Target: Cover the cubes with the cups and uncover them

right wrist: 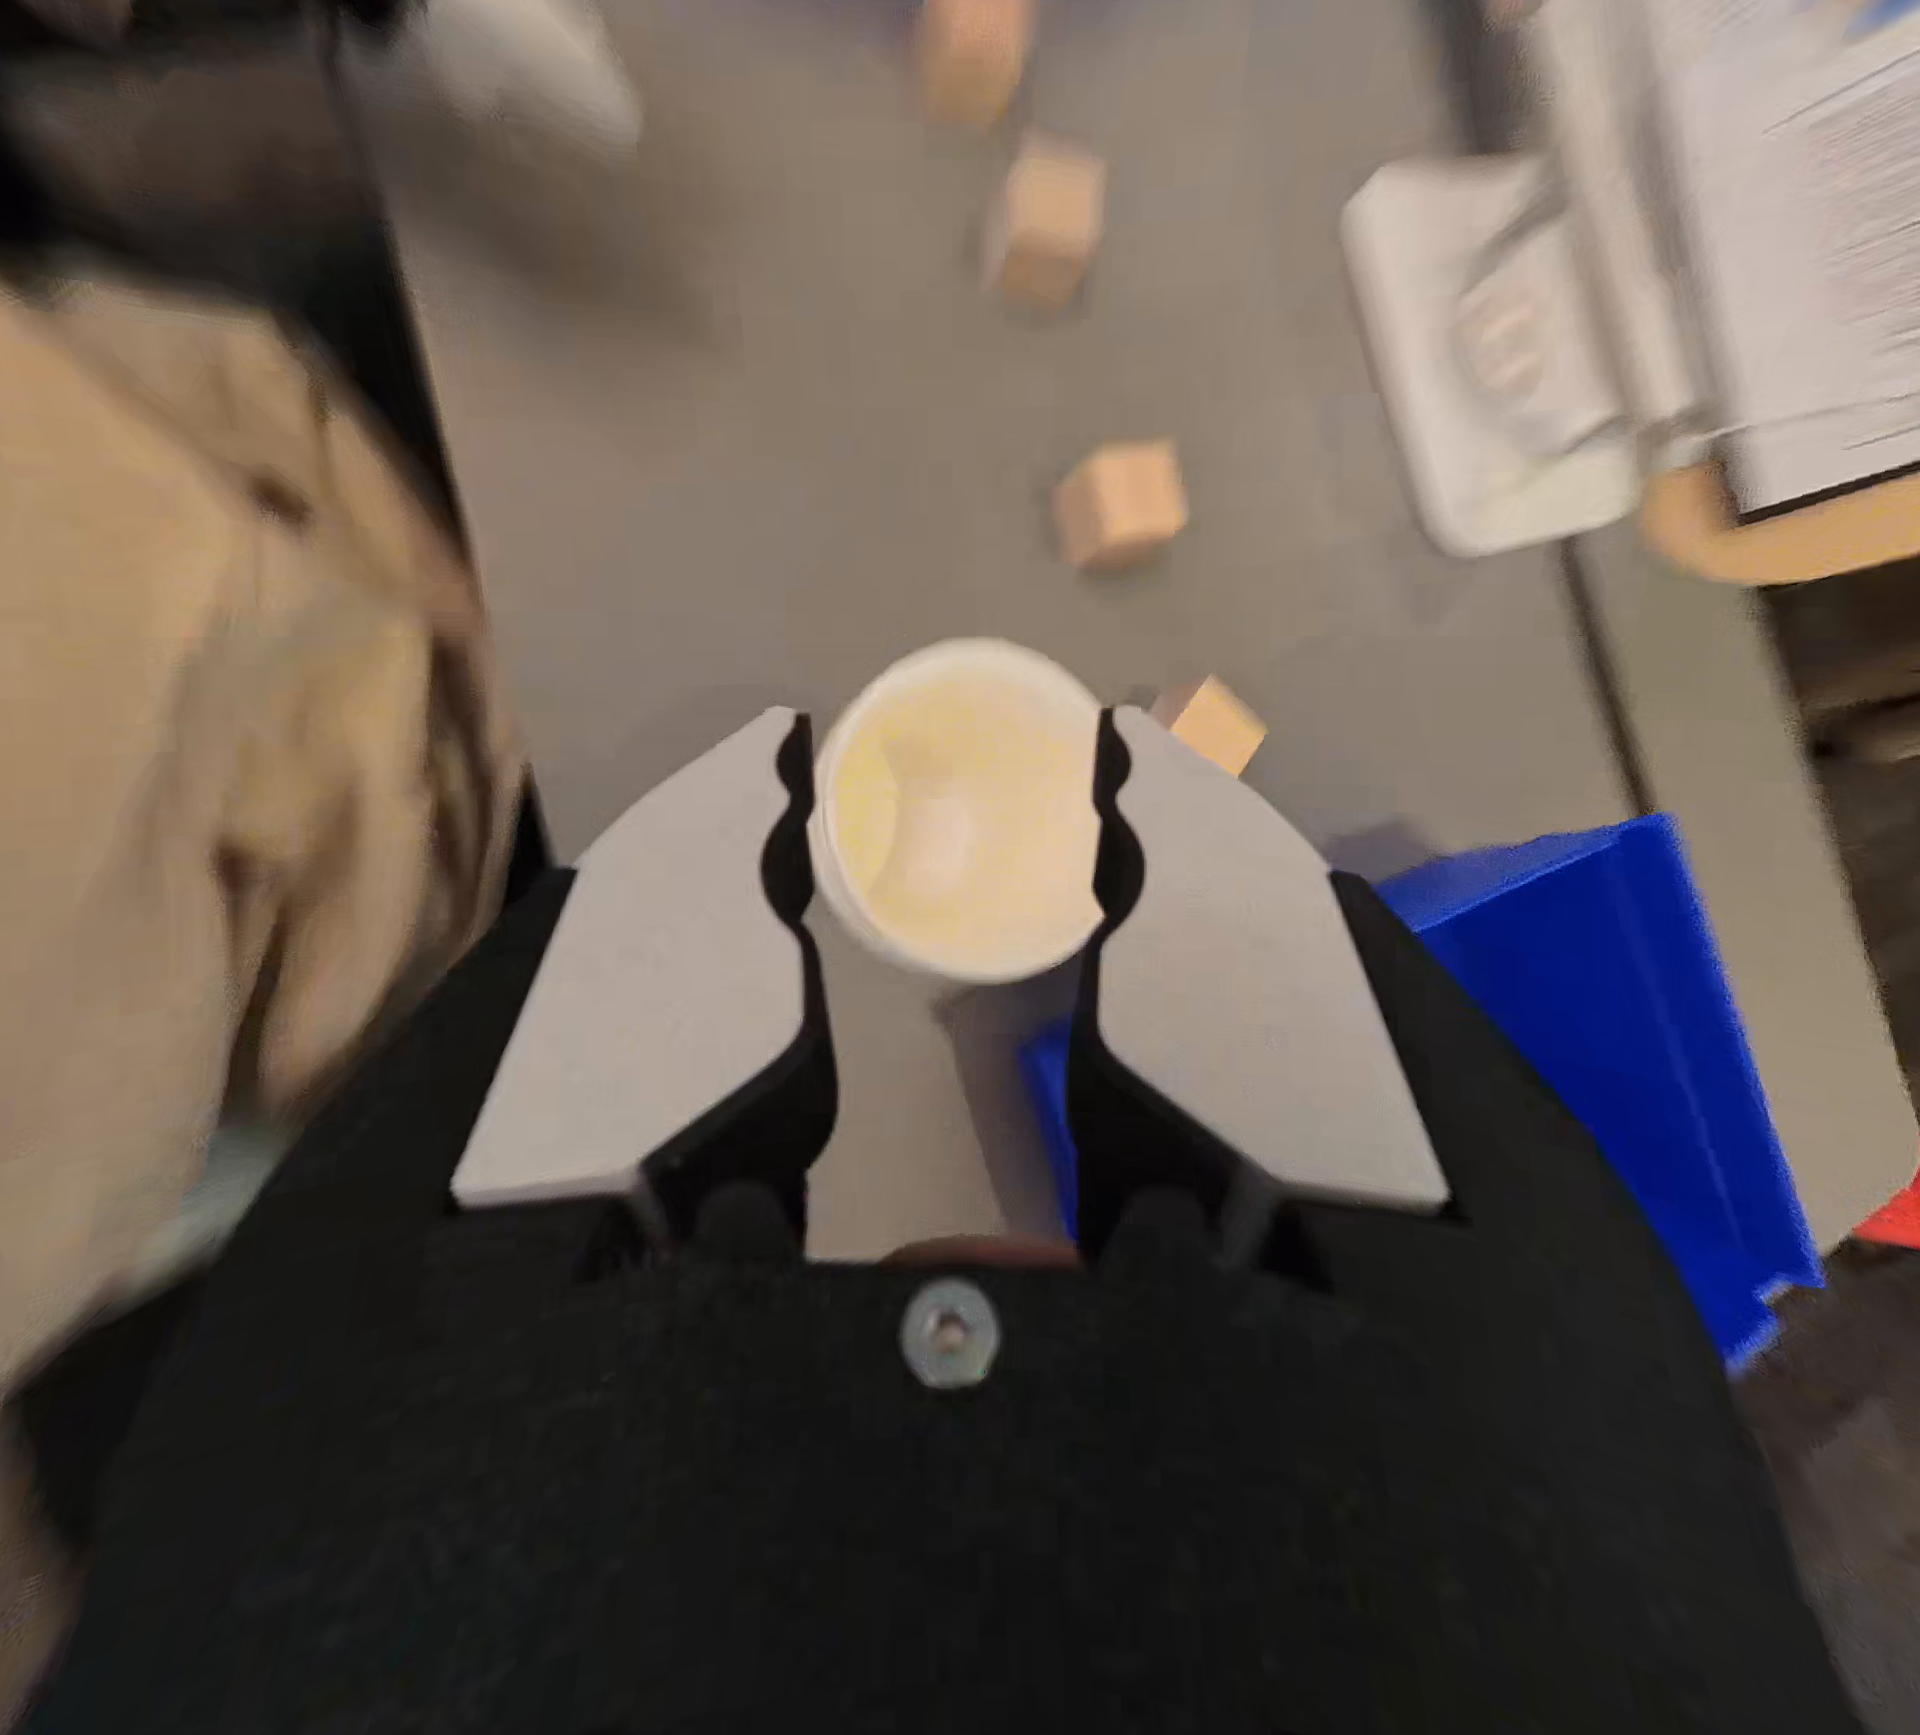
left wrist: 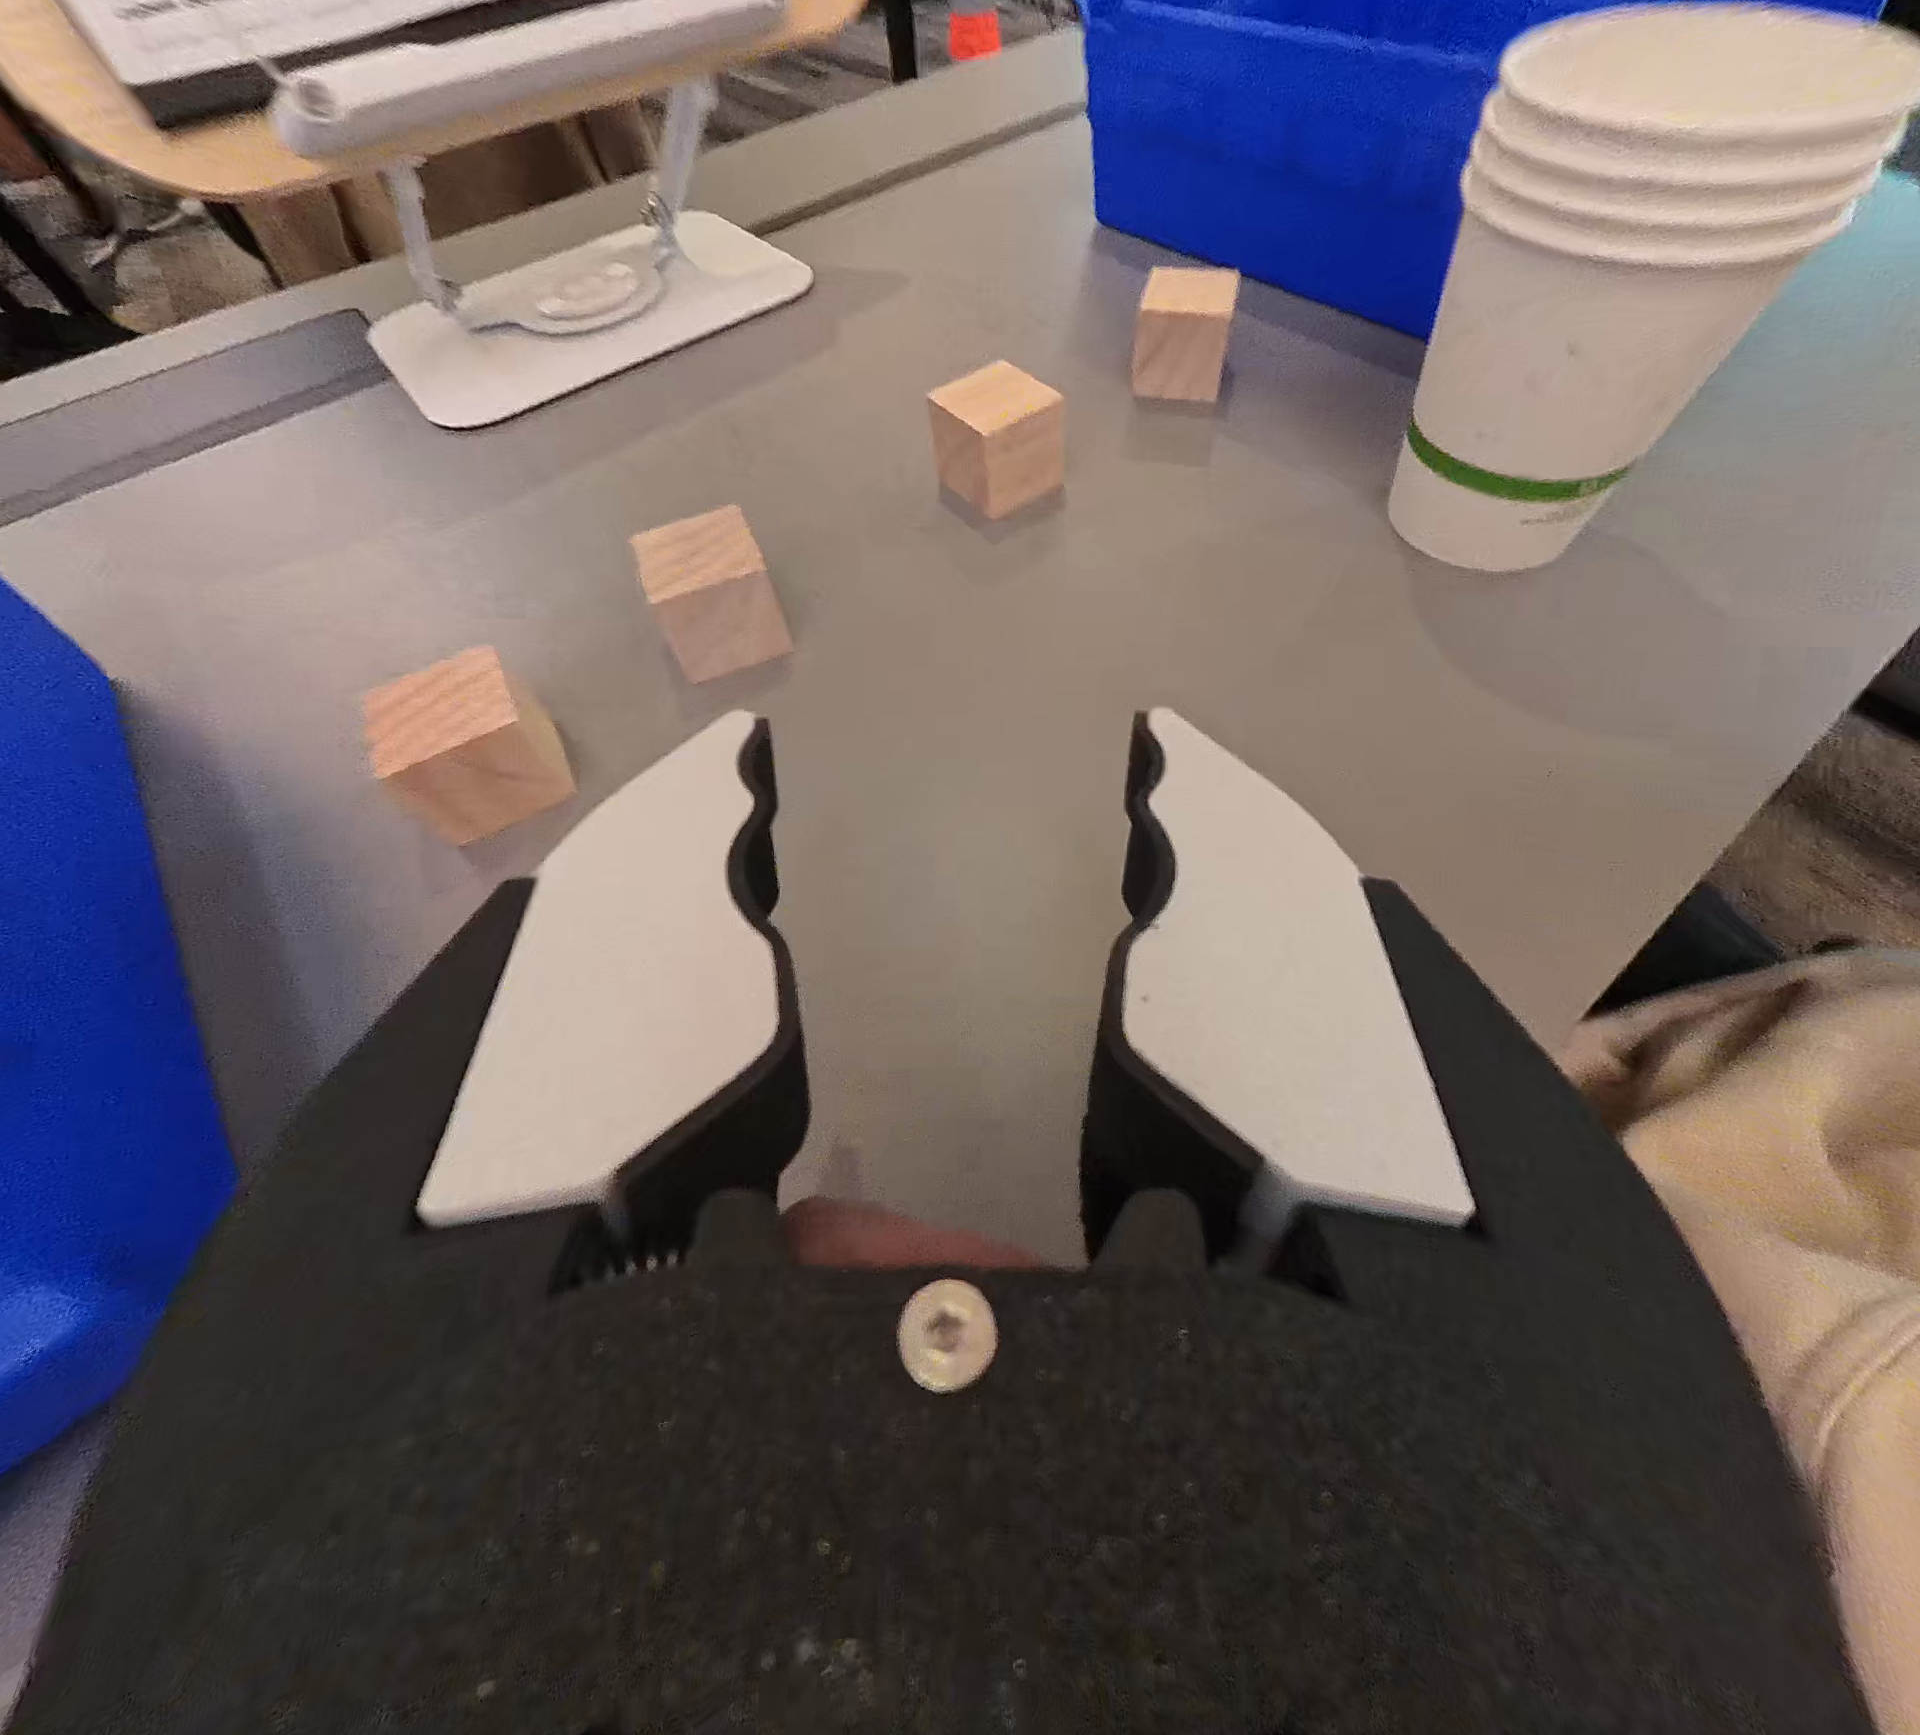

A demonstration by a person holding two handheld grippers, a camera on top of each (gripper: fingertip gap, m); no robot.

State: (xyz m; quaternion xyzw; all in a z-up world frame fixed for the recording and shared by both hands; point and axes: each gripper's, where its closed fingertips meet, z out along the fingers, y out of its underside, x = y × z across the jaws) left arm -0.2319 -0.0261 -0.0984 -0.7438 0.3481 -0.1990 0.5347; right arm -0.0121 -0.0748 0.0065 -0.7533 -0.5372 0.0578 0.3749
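Several wooden cubes stand in a diagonal row on the grey table (left wrist: pixel 935 854): the nearest (left wrist: pixel 468 740), two in the middle (left wrist: pixel 712 589) (left wrist: pixel 997 438), and the farthest (left wrist: pixel 1184 335). A stack of white paper cups (left wrist: pixel 1621 283) stands upright, mouth up, right of the row. My left gripper (left wrist: pixel 951 717) is open and empty, low over the table short of the cubes. In the blurred right wrist view, my right gripper (right wrist: pixel 951 719) looks down into the top cup (right wrist: pixel 956 823), whose rim shows between the spread fingers. A cube (right wrist: pixel 1210 724) sits beside it. I cannot see contact.
A blue bin (left wrist: pixel 1247 127) stands behind the cups and shows in the right wrist view (right wrist: pixel 1610 1010). Another blue bin (left wrist: pixel 83 1062) is at the left. A document stand (left wrist: pixel 592 314) sits at the far edge. A person's beige sleeve (left wrist: pixel 1787 1218) is at the right.
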